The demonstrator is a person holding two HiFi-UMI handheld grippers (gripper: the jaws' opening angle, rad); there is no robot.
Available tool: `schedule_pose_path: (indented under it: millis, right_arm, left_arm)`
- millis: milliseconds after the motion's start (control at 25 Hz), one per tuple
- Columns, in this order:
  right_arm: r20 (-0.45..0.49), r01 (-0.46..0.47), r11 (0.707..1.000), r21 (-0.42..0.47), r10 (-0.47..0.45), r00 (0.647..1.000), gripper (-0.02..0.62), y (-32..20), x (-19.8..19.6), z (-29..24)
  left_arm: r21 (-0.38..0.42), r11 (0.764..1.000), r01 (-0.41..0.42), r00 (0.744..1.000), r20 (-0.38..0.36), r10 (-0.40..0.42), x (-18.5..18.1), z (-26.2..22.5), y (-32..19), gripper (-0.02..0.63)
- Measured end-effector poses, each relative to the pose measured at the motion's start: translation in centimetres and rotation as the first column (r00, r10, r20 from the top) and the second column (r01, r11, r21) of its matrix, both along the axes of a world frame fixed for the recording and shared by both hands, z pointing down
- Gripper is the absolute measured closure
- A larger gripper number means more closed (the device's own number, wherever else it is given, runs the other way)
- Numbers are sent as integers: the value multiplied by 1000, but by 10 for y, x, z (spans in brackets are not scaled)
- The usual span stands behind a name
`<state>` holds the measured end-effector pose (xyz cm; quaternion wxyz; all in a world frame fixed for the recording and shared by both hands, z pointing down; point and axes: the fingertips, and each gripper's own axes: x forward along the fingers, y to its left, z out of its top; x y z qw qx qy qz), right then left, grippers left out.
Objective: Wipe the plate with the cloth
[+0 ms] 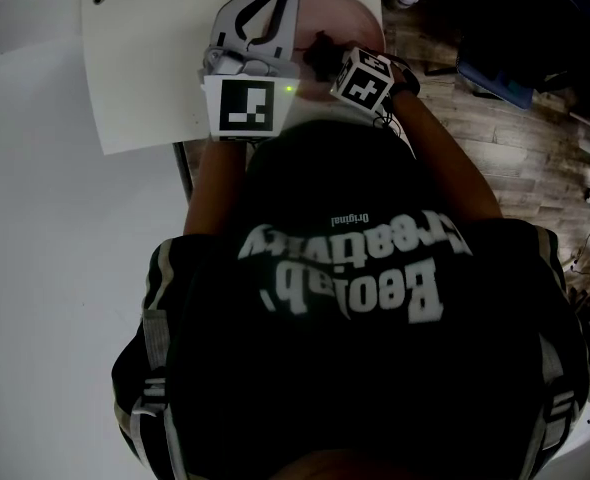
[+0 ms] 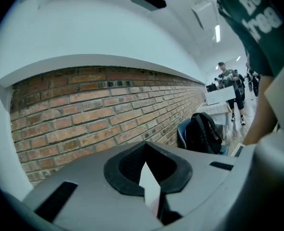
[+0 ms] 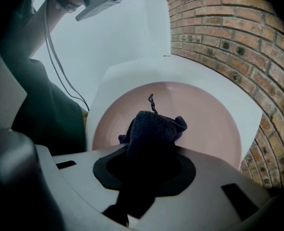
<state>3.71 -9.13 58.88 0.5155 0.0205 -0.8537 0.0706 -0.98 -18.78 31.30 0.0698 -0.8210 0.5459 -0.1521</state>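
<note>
Right gripper (image 3: pixel 147 162) jaws were clamped tight on the dark cloth (image 3: pixel 154 126), its bunched end over the pink plate (image 3: pixel 204 124) at frame centre! Left gripper (image 2: pixel 148 170) jaws sat narrow, pinching a thin pale sliver (image 2: pixel 149 186), possibly the plate's rim, hard to say. The plate lay on the white sheet (image 1: pixel 140 58), upper frame. The risk: a hard swipe could skid the plate if that pinch was shallow, or drag the cloth loose.

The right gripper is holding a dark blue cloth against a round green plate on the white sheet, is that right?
Not quite. The right gripper does hold the dark blue cloth against the round plate on the white sheet, but the plate is pink, not green, as the right gripper view shows.
</note>
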Motion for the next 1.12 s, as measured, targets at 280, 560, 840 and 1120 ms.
schedule_pose_path:
  millis: [280,560,840,1120]
  right_arm:
    - [-16,-71,996,60,72,997,502,-23,2,2]
    - [-11,-126,983,134,128,992,502,-42,-2,-1]
    - [-17,-133,974,185,138,990,502,-50,-12,-1]
    - [-14,-161,967,195,167,986,503,-62,-26,-1]
  left_arm:
    - [-8,1000,4,1000,7,-4,-5,2,1,603]
    - [-7,1000,16,1000,9,-16,-11,2,3,603]
    - [-7,998,62,998,8,-62,-33,3,16,603]
    - [-7,993,115,993,2,-115,-62,5,34,603]
